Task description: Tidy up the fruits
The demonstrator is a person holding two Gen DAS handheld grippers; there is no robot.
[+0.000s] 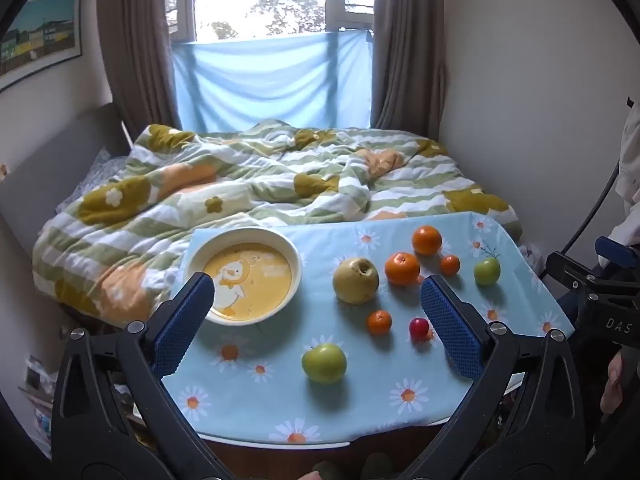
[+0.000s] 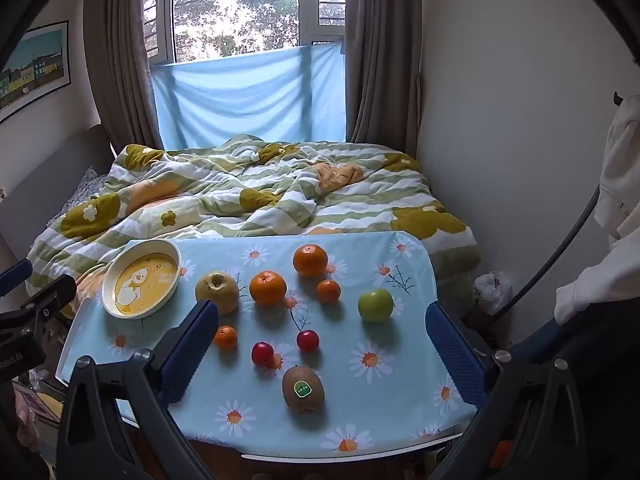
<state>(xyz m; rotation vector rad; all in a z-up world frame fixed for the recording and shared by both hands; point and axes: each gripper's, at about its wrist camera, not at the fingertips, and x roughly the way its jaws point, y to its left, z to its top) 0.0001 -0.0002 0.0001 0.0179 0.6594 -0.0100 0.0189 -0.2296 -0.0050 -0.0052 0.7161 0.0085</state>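
A white bowl [image 1: 244, 234] [image 2: 107, 284] with a yellow duck picture stands empty at the table's far left. Fruit is scattered on the daisy tablecloth [image 2: 384, 392]: a yellow apple [image 2: 217, 286], two oranges [image 2: 268, 288] [image 2: 310, 260], two small mandarins [image 2: 328, 291] [image 2: 226, 337], a green apple [image 2: 375, 305], two red fruits [image 2: 263, 354] [image 2: 307, 340] and a kiwi [image 2: 303, 389]. A second green apple [image 1: 324, 362] lies near the front. My left gripper [image 1: 316, 284] and right gripper [image 2: 320, 310] hover open above the front edge, holding nothing.
Directly behind the table is a bed with a rumpled green, white and yellow quilt [image 2: 256, 196]. A wall runs along the right, where a white garment [image 2: 620, 168] hangs. Clutter lies on the floor at the left [image 1: 40, 396].
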